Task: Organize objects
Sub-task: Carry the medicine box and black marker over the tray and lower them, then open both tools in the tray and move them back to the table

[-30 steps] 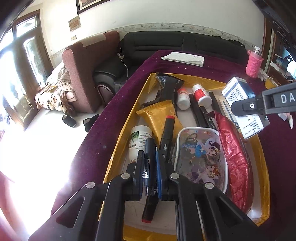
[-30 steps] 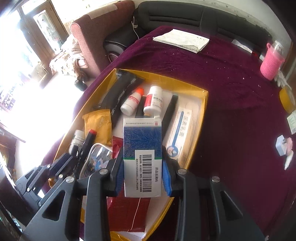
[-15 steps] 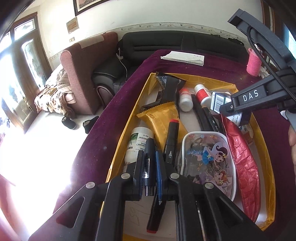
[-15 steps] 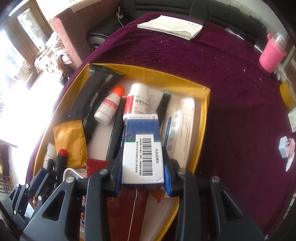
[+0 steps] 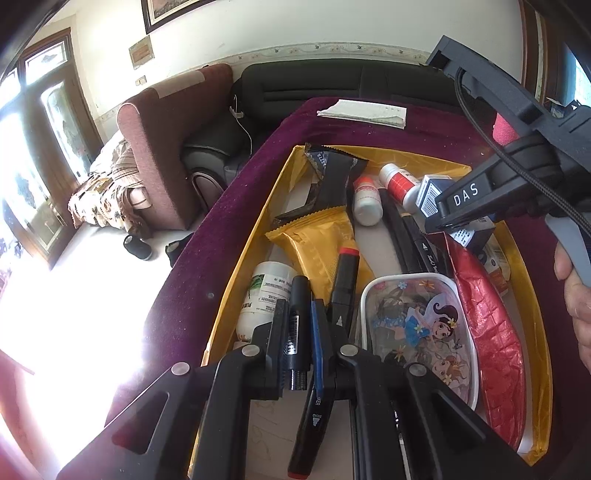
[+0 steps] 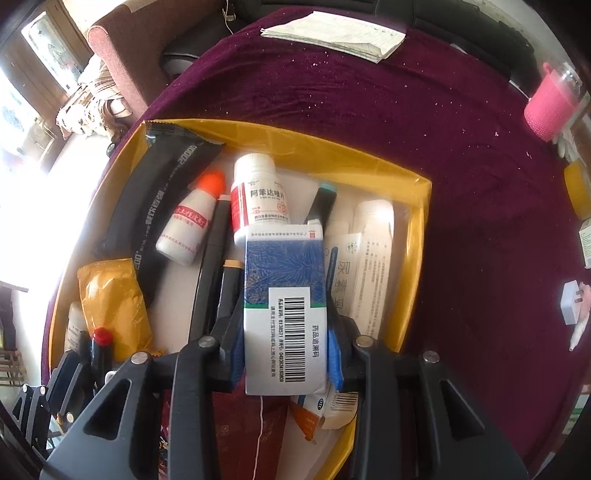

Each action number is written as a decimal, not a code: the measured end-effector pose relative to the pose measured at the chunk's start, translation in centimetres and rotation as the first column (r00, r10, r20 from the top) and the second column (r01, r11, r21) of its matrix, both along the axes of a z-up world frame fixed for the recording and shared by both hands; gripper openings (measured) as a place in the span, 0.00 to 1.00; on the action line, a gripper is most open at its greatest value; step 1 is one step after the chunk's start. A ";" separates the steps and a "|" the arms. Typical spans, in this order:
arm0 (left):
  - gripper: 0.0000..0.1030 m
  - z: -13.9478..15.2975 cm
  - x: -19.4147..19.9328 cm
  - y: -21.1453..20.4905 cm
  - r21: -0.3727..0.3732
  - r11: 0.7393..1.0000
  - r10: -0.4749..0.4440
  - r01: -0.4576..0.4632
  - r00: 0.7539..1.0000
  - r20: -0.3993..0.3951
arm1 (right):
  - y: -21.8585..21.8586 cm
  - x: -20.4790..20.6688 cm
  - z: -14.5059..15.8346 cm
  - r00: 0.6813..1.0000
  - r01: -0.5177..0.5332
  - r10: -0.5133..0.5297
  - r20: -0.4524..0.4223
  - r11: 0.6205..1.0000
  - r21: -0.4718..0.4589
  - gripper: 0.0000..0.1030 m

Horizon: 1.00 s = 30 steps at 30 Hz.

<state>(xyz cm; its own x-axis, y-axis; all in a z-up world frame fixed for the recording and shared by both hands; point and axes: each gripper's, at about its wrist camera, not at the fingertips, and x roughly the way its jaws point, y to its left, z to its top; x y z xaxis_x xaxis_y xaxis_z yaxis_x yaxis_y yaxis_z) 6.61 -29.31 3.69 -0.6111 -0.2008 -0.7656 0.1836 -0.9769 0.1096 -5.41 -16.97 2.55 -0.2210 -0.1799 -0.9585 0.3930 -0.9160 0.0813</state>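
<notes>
A yellow tray on the purple cloth holds several items. My left gripper is shut on a thin black pen low over the tray's near left end. A black marker with a red cap lies under it. My right gripper is shut on a blue and white medicine box with a barcode, held low over the tray's far right part. It hangs above a white leaflet packet and black markers. In the left wrist view that box shows behind a right finger.
In the tray lie two white bottles, a black packet, a yellow packet, a cartoon pouch, a red packet and a green-labelled bottle. Folded paper, a pink cup and a white plug sit on the cloth.
My right gripper has come down and in over the tray's far right part with the box in it. The left gripper and its pen have hardly moved.
</notes>
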 end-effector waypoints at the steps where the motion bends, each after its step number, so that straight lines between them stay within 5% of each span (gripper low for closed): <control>1: 0.09 0.0 0.0 0.0 -0.003 1.000 0.001 -0.001 1.000 0.001 | -0.1 0.0 -0.2 1.000 -0.007 0.007 0.017 1.000 -0.003 0.31; 9: 0.09 0.0 0.3 0.2 -0.011 1.000 0.009 -0.009 1.000 0.014 | -0.2 0.9 -0.7 0.999 -0.017 0.017 0.033 1.000 0.007 0.31; 18: 0.10 1.7 1.3 0.8 -0.034 0.999 0.021 -0.021 1.000 -0.009 | 2.7 1.1 2.7 0.999 0.035 -0.033 0.013 0.986 -0.165 0.32; 19: 0.13 2.0 1.4 0.9 -0.037 0.999 0.022 -0.022 1.000 -0.011 | 3.2 1.3 3.2 0.999 0.036 -0.037 0.000 0.983 -0.179 0.32; 23: 0.55 3.1 2.0 1.5 -0.043 0.999 0.022 -0.023 0.999 -0.031 | 5.3 2.1 5.6 0.998 0.037 -0.048 -0.037 0.968 -0.249 0.34; 28: 0.57 6.2 3.6 2.7 -0.040 0.999 0.004 -0.008 0.994 -0.108 | 10.0 4.2 8.8 0.993 0.040 -0.073 -0.092 0.949 -0.312 0.36; 30: 0.65 7.7 4.2 3.4 -0.024 1.000 -0.019 0.016 0.990 -0.140 | 12.2 5.2 9.7 0.988 0.054 -0.098 -0.117 0.943 -0.329 0.44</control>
